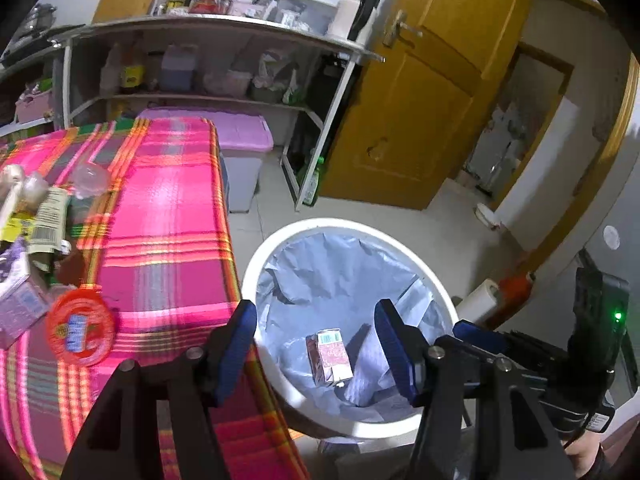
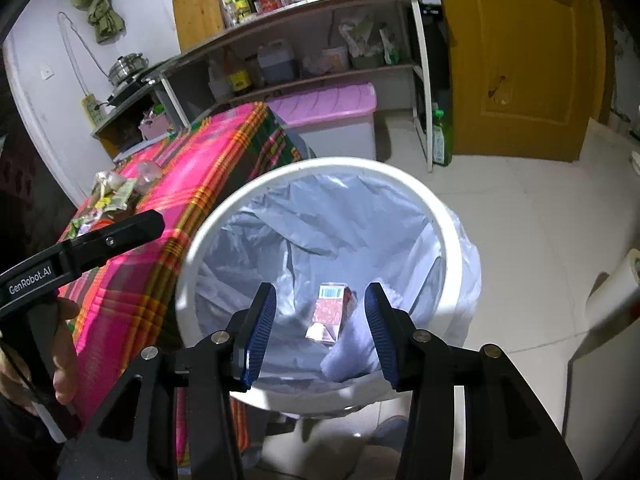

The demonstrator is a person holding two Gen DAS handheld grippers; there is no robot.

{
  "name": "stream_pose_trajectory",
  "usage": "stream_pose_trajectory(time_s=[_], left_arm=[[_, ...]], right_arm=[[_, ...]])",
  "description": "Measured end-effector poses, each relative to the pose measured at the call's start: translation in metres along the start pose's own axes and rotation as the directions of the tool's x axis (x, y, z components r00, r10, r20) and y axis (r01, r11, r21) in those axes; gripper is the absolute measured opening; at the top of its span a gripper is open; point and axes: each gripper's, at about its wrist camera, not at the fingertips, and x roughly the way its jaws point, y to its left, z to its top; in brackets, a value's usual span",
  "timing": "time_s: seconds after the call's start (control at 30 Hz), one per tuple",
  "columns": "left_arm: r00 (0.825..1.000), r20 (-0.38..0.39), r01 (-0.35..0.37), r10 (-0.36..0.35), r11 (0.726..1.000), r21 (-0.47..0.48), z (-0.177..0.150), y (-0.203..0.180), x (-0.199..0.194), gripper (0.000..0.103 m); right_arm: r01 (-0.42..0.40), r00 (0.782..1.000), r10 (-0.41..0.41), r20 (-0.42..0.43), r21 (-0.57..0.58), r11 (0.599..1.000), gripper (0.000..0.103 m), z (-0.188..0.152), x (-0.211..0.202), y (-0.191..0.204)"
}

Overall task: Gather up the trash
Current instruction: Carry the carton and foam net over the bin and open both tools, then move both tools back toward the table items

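Where my left tool's black arm crosses the right view, white lettering reads "GenRobot.AI". My right tongs (image 2: 320,334) hang parted and empty over the round white bin with its pale blue liner (image 2: 404,178); a small reddish-pink carton (image 2: 330,310) lies at the bottom. My left tongs (image 1: 316,354) gape, holding nothing, beside the pink plaid tabletop (image 1: 168,216), where a red round lid (image 1: 80,330) and wrappers (image 1: 48,220) remain.

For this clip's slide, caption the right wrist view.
Open right gripper above lined white bin; a small carton lies inside.
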Motion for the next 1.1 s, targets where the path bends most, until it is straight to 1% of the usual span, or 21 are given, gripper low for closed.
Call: stream_pose_trajectory(time_s=[0.27,0.37,0.47,0.7,0.93,1.1], left_arm=[[0.995,0.090,-0.043,0.042,0.999,0.010,-0.007,0.005,-0.054,0.061],[0.991,0.117,-0.061,0.060,0.998,0.005,-0.013,0.009,-0.073,0.061],[0.987,0.133,-0.094,0.094,0.996,-0.011,-0.020,0.016,-0.091,0.061],[0.976,0.153,-0.151,0.157,0.987,-0.053,-0.037,0.038,-0.119,0.061],[0.960,0.169,-0.215,0.222,0.975,-0.060,-0.054,0.058,-0.138,0.061],[0.955,0.165,-0.235,0.245,0.969,-0.077,-0.064,0.071,-0.143,0.060]], right_arm=[[-0.035,0.996,0.039,0.081,-0.054,0.998,0.047,0.002,-0.036,0.032],[-0.053,0.994,0.061,0.090,-0.084,0.995,0.047,0.002,-0.044,0.049],[-0.082,0.991,0.093,0.097,-0.113,0.990,0.047,0.001,-0.049,0.065],[-0.160,0.983,0.173,0.059,-0.172,0.972,0.047,-0.003,-0.042,0.098],[-0.191,0.981,0.193,-0.010,-0.217,0.957,0.047,-0.011,-0.028,0.123],[-0.211,0.977,0.207,-0.043,-0.249,0.945,0.047,-0.011,-0.017,0.136]])
